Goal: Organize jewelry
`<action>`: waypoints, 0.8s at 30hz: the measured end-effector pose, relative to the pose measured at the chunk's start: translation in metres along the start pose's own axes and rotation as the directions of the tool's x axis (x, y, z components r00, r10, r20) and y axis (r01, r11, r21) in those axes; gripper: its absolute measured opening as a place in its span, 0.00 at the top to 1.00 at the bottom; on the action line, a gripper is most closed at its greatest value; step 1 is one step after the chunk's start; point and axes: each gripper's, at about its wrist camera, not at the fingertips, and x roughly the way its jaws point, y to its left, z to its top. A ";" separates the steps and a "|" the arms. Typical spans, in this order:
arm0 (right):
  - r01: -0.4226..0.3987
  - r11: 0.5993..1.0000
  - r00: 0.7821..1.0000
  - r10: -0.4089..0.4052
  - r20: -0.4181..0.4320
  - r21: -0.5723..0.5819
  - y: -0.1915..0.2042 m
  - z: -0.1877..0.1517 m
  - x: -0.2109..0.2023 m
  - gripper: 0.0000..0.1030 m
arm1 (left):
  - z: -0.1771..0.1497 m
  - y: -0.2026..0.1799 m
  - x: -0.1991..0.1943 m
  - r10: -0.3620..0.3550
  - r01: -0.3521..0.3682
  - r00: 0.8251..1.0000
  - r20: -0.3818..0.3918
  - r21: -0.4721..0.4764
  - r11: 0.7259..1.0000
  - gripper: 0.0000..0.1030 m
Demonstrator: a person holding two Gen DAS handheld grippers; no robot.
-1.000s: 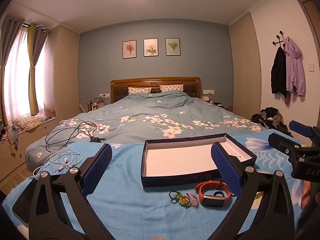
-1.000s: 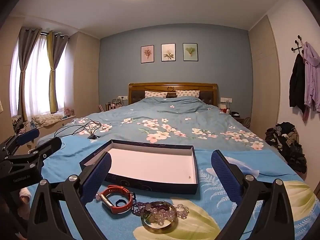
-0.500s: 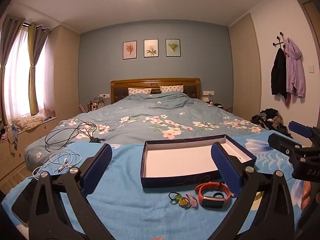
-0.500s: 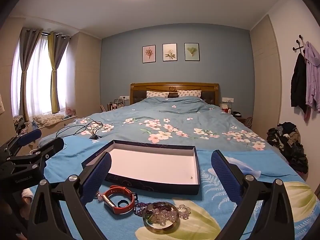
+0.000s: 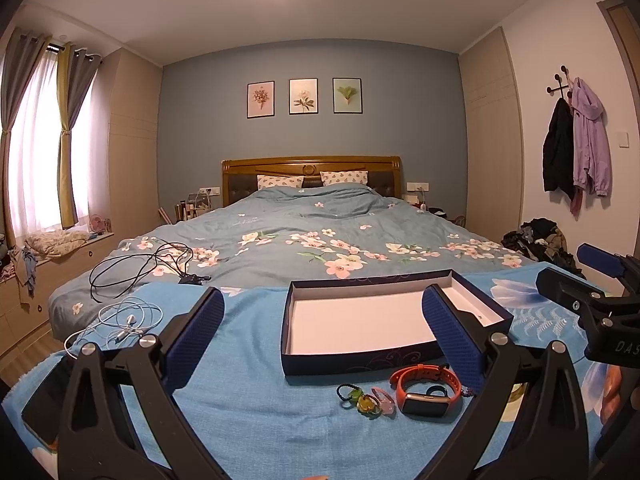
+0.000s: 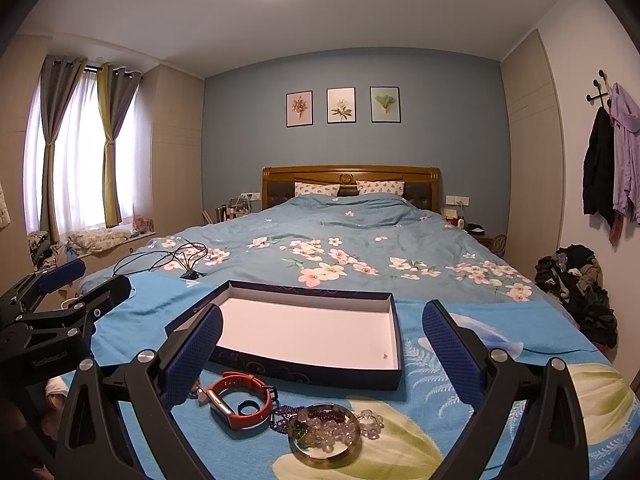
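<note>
Both tongs agape, empty

We see the navy box lying open-topped on the blue blanket, so its white floor can be reached from above. Along its near wall the way is crowded: the orange watch, purple beads and a glass dish sit close together. Left of the box, bare blanket offers room, up to the white cable and black cables.
</note>
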 end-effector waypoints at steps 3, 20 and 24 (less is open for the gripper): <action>-0.002 1.000 1.000 0.002 0.004 0.006 0.000 0.001 -0.001 0.06 | 0.000 0.001 0.001 0.002 -0.002 1.000 0.000 -0.002 1.000 0.05; -0.010 1.000 1.000 0.010 0.002 0.023 -0.005 -0.003 0.002 0.06 | -0.003 0.000 0.002 0.013 -0.013 1.000 0.007 0.002 1.000 0.05; -0.012 1.000 1.000 0.012 0.000 0.026 -0.005 -0.003 0.002 0.06 | -0.003 0.000 0.003 0.013 -0.013 1.000 0.008 0.004 1.000 0.05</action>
